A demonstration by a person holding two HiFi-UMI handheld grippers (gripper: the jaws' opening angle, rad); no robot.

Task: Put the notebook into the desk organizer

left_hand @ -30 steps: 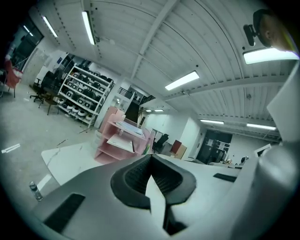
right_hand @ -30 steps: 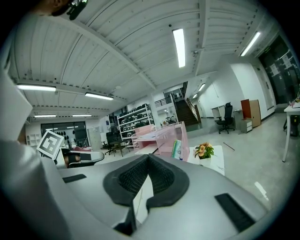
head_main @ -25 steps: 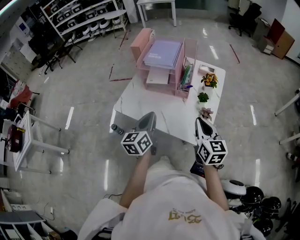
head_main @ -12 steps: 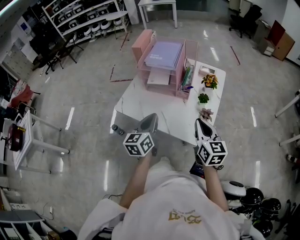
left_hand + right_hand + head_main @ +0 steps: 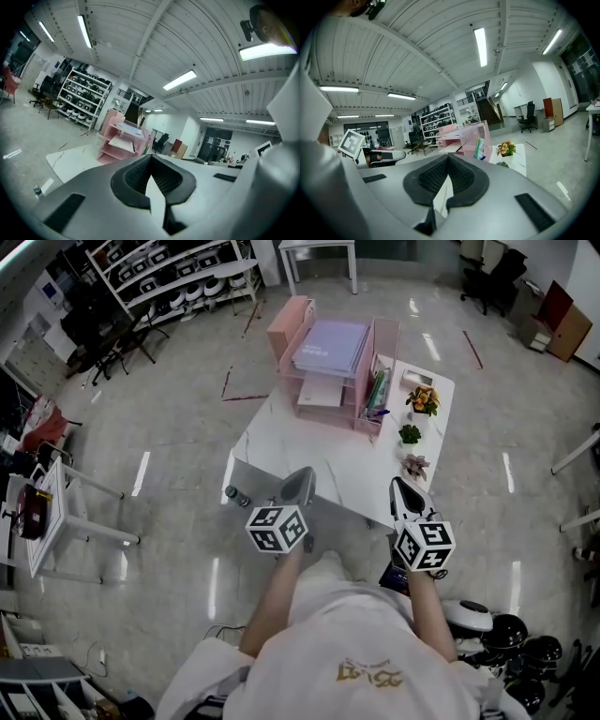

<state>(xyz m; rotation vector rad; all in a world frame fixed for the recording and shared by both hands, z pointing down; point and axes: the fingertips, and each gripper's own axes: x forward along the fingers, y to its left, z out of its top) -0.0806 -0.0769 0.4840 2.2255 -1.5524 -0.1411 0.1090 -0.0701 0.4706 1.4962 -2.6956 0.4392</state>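
A lavender notebook (image 5: 328, 345) lies flat on the top tier of the pink desk organizer (image 5: 289, 326) at the far end of the white table (image 5: 309, 451). The organizer also shows in the left gripper view (image 5: 123, 140) and the right gripper view (image 5: 464, 138). My left gripper (image 5: 298, 486) hovers over the table's near edge, jaws shut with nothing in them. My right gripper (image 5: 401, 487) hangs level with it at the near right corner, also shut and empty. Both grippers are well short of the organizer.
A white sheet (image 5: 319, 390) lies on a lower tier, and green books (image 5: 375, 390) stand in the organizer's right slot. Three small potted plants (image 5: 411, 435) line the table's right edge. A bottle (image 5: 236, 495) stands on the floor by the near left corner. Shelving (image 5: 178, 282) stands far left.
Both grippers stay almost where they were; the left one has edged slightly to the right. Nothing on the table has moved.
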